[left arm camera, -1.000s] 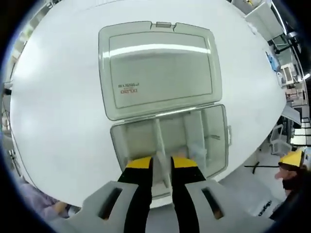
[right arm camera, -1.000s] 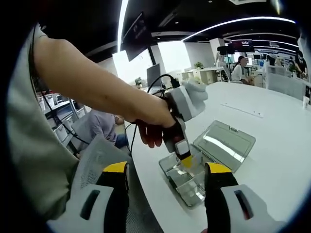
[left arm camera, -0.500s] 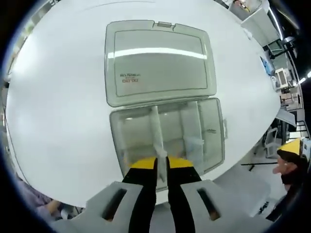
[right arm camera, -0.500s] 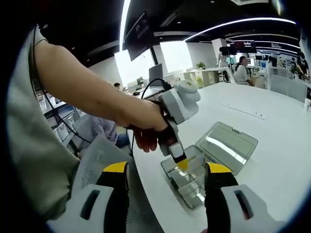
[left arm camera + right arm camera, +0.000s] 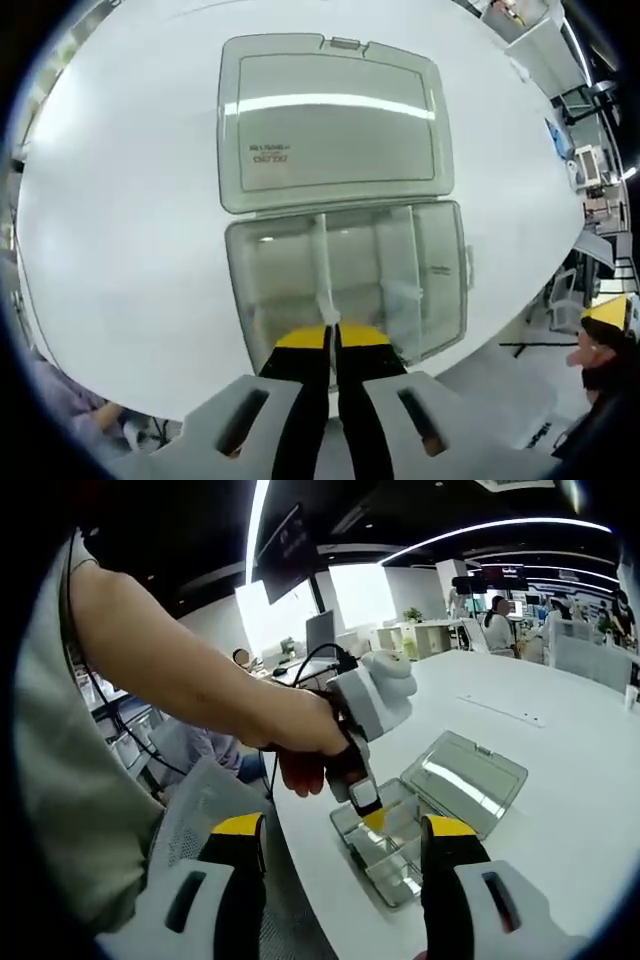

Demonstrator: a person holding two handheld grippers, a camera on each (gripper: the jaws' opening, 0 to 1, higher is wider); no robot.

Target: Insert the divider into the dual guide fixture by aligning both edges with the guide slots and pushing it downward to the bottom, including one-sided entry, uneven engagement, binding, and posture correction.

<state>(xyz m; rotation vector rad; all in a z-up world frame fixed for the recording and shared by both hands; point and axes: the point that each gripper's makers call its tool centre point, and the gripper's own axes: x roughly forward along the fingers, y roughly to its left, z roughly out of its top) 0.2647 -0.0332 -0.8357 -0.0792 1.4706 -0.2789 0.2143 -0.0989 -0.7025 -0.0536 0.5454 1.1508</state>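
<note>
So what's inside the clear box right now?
Clear dividers stand inside the clear box; the left hand-held gripper pinches one. Its near end is hidden behind the jaws.

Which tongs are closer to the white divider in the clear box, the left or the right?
Left. The left tongs are closed on the divider inside the clear box. The right tongs hang open, away from the box.

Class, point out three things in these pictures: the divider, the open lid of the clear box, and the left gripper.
divider (image 5: 322,262), left gripper view, its upper edge.
lid (image 5: 335,120), left gripper view, middle of the panel.
left gripper (image 5: 333,338), left gripper view, between its yellow tips.
</note>
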